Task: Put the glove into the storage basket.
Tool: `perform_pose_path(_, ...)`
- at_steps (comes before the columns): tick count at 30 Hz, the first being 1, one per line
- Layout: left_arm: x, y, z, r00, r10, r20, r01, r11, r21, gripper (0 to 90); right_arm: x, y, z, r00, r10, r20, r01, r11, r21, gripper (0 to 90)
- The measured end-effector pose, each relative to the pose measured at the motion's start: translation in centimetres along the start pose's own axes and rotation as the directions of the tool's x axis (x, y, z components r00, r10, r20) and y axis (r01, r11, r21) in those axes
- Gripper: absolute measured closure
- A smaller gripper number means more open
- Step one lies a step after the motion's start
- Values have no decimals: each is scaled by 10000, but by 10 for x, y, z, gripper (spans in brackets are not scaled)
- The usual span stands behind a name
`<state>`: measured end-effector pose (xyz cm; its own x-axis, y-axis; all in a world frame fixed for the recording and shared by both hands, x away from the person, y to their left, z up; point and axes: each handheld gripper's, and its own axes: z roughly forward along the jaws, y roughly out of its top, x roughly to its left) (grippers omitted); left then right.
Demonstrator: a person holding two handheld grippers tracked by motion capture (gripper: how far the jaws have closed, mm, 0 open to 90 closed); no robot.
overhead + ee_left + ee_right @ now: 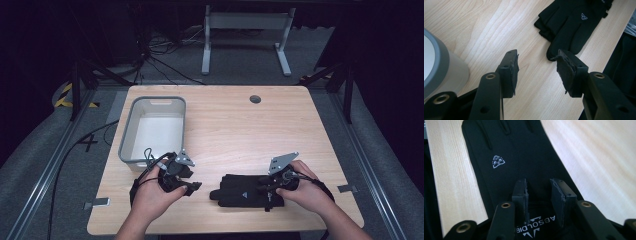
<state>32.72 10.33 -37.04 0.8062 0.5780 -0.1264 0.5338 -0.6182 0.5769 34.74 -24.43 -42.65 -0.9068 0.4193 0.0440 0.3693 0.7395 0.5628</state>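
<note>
Black gloves (245, 191) lie stacked flat near the table's front edge, fingers pointing left. In the right gripper view the glove (506, 157) bears a small white emblem, and white lettering shows on its cuff. My right gripper (539, 195) hovers over that cuff with its jaws apart and only flat fabric beneath the gap. From above, the right gripper (265, 189) rests at the gloves' right end. My left gripper (192, 186) sits just left of the gloves, open. Its jaws (537, 67) frame bare wood, and the glove (571, 22) has a fingertip close to the right pad.
A grey plastic bin (127, 135) stands at the table's left side, behind the left hand; its rounded corner (441, 65) appears in the left gripper view. A round cable hole (255, 99) sits near the wooden table's (240, 130) far edge.
</note>
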Motion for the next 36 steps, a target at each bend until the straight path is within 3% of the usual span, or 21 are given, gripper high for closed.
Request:
perform_pose_path(3, 1, 0, -1, 10000, -12, -24, 12, 10000, -27, 523, 7, 0, -2, 9994, 338, 46, -338, 9994, -19, 641)
perform_pose_path(9, 3, -1, -2, 9999, -112, -65, 111, 9999, -53, 523, 12, 10, -12, 9999, 65, 132, -55, 9973, -730, 580)
perform_pose_path(14, 3, -1, -4, 9999, -128, -53, 127, 9999, -115, 521, 19, 20, -4, 10000, 58, 11, -57, 9973, -731, 530)
perform_pose_path(19, 1, 0, -1, 10000, -33, -23, 33, 10000, -47, 521, 17, 21, -3, 9998, 145, 141, -134, 9971, -755, 525)
perform_pose_path(24, -8, 8, 6, 9995, 275, 152, -277, 9996, 71, 514, 10, 12, -17, 9984, 469, 319, -433, 9936, -1048, 525)
perform_pose_path(31, -27, 33, 25, 9948, 857, 552, -865, 9962, 118, 498, -4, -5, -39, 9905, 1079, 857, -935, 9832, -1564, 525)
perform_pose_path(36, -40, 56, 50, 9839, 1507, 961, -1537, 9878, 237, 491, -14, -20, -51, 9789, 1698, 1140, -1468, 9715, -1863, 525)
